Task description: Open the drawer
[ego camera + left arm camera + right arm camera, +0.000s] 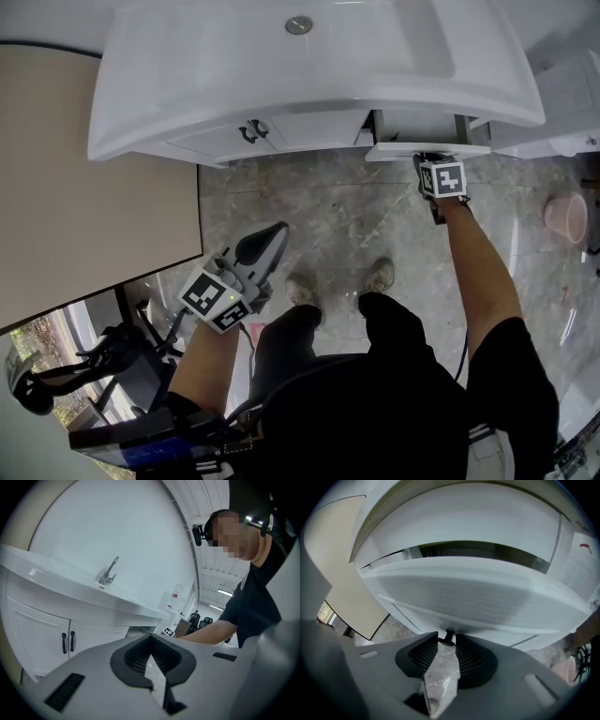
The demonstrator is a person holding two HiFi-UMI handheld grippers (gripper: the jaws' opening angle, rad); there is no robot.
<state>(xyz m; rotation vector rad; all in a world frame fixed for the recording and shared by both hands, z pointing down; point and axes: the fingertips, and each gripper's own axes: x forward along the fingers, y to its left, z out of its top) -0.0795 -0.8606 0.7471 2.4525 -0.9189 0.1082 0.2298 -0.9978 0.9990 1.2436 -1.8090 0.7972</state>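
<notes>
Drawer half-won: the right tongs [427, 161] are clamped on the dark handle [448, 637] of the drawer [427, 148], which stands partly out under the basin's [309, 66] front edge, near its right end. The left tongs [278, 230] hang closed and empty, well apart. The drawer front runs along that edge and faces the person, so the next move likely calls for a straight, level pull.

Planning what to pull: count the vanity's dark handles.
3: two door handles side by side left of the drawer, one drawer handle held by the right gripper. More may be hidden.
</notes>
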